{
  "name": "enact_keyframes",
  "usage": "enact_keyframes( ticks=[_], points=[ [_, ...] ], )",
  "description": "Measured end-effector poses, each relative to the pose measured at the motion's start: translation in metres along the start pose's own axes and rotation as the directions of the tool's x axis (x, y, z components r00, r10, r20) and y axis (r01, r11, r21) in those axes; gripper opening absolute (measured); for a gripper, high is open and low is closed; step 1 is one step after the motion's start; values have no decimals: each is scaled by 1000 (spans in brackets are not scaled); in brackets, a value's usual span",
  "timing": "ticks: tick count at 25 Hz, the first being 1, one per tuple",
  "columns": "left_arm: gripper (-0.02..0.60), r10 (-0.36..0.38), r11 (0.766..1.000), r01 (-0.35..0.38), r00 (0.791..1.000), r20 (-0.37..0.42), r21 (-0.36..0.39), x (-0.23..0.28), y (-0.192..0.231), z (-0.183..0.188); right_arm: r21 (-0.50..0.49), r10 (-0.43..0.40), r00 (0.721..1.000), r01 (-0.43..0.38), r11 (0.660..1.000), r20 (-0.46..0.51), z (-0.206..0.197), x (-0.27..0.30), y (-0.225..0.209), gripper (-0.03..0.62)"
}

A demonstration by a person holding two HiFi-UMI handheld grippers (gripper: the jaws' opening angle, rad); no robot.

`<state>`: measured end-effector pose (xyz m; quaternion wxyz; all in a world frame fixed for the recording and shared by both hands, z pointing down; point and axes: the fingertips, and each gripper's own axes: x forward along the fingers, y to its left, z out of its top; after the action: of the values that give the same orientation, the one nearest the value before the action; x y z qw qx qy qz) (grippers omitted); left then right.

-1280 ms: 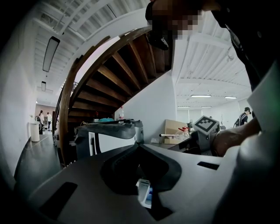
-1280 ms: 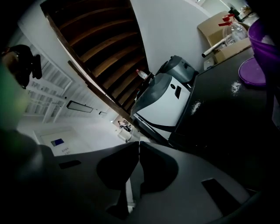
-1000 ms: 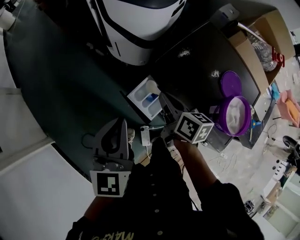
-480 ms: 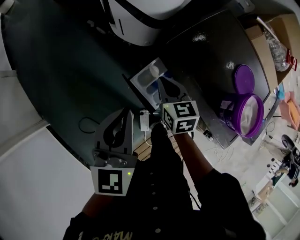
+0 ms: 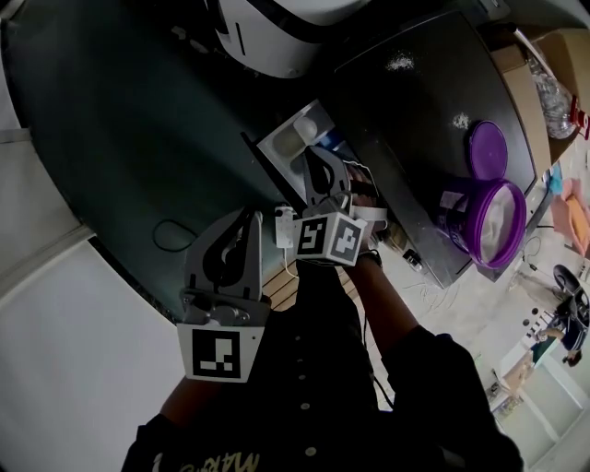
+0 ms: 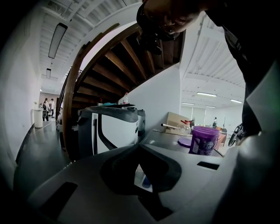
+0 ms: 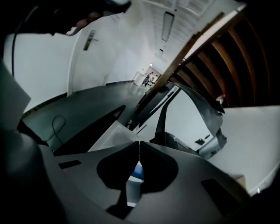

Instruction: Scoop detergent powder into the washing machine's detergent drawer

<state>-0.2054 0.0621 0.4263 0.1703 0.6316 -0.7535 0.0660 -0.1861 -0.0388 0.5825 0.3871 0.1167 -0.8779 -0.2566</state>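
Observation:
The detergent drawer (image 5: 293, 140) stands pulled out of the dark machine front, with white compartments and a blue part; it also shows as the drawer (image 7: 136, 169) below the right jaws. My right gripper (image 5: 310, 159) hangs right over the drawer's near end, jaws shut tip to tip, and nothing shows between them. The right gripper (image 7: 139, 142) points down at the drawer. My left gripper (image 5: 247, 221) is lower left of the drawer, apart from it, shut and empty. The left gripper (image 6: 138, 145) faces the drawer (image 6: 142, 179). A purple powder tub (image 5: 490, 221) stands open at the right.
The tub's purple lid (image 5: 487, 150) lies on the black top beside it, with two white powder spills (image 5: 399, 63) further back. The white washing machine (image 5: 277, 28) is at the top. A cardboard box (image 5: 548, 64) sits at the far right. A cable (image 5: 171, 235) lies on the dark floor.
My right gripper has rolled about its axis and sunk toward the drawer, its marker cube turned. The left gripper dropped a little. Both stayed shut.

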Motion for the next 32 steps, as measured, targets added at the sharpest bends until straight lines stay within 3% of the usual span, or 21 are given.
enact_keyframes(
  ticks=[2,4,6,8,9,11,13,16,24,32],
  points=[
    [9,-2,1000,2,1000,2,-1,1,-1,0,-66,-2,1000,2,998,-1,0,1,4,32],
    [9,-3,1000,3,1000,0,-4,2,-2,0,-32,8,1000,-8,999,0,-1,1,4,32],
    [9,-4,1000,4,1000,1,-1,2,-3,2,70,23,1000,-24,997,9,-2,-1,1,32],
    [9,-8,1000,8,1000,4,8,2,-6,4,260,54,998,-62,964,39,-1,-4,-5,32],
    [9,-10,1000,10,1000,8,12,2,-7,5,381,70,996,-88,920,63,-1,-6,-9,32],
    [9,-14,1000,13,1000,17,16,2,-9,10,603,80,991,-130,787,110,-2,-11,-21,32],
    [10,-17,1000,17,999,27,19,1,-12,15,725,69,988,-150,673,141,-4,-17,-31,32],
    [9,-29,999,27,998,49,30,1,-17,28,785,61,982,-177,593,176,3,-29,-42,32],
    [9,-103,993,96,988,115,67,10,-39,66,793,9,962,-232,563,275,33,-85,-83,32],
    [9,-249,963,223,950,186,152,24,-94,115,788,-138,934,-191,586,329,49,-164,-142,32]
  ],
)
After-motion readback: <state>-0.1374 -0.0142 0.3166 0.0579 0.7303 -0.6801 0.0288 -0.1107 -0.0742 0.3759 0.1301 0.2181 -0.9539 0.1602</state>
